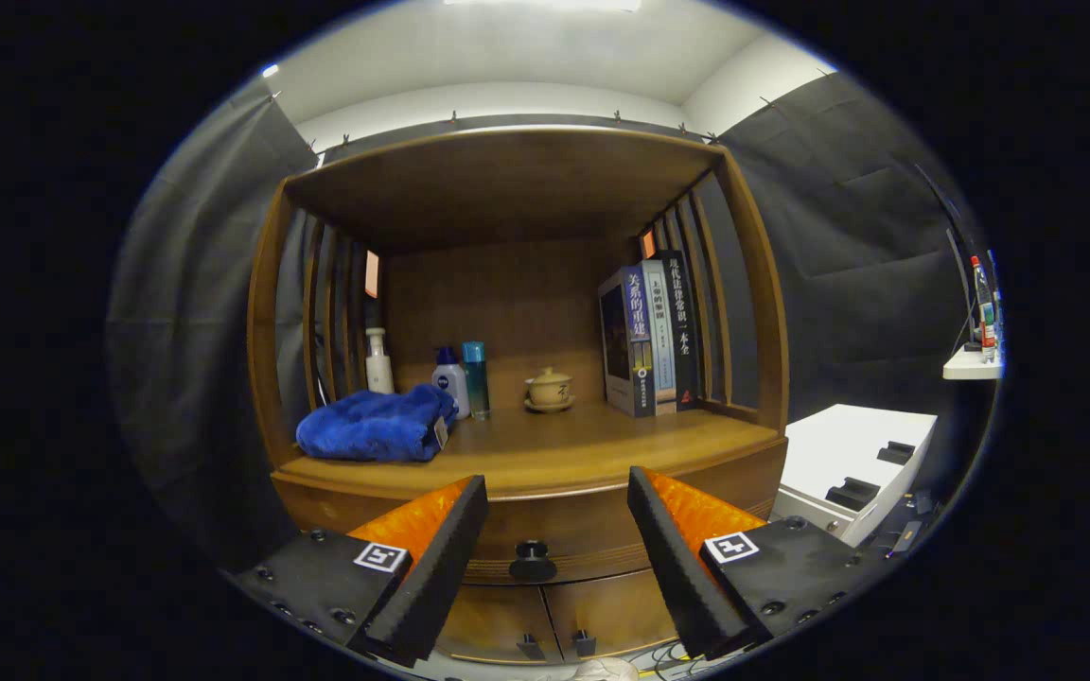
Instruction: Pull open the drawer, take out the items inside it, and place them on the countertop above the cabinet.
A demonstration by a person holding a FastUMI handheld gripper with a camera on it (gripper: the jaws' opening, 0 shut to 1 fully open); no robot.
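The task is judged barely begun: the drawer (545, 539) is seen closed under the counter (545, 449) of the wooden cabinet (507, 189), so pulling, emptying and placing are all left. On the counter a blue towel (377, 427) is laid at the left front corner, books (649, 336) are stood at the right back, bottles (455, 378) and a small lidded cup (549, 388) along the back. The drawer front is curved, with a dark round knob (533, 560) at its middle. The gripper (557, 525) is held with fingers spread wide, nothing grasped, the knob between them
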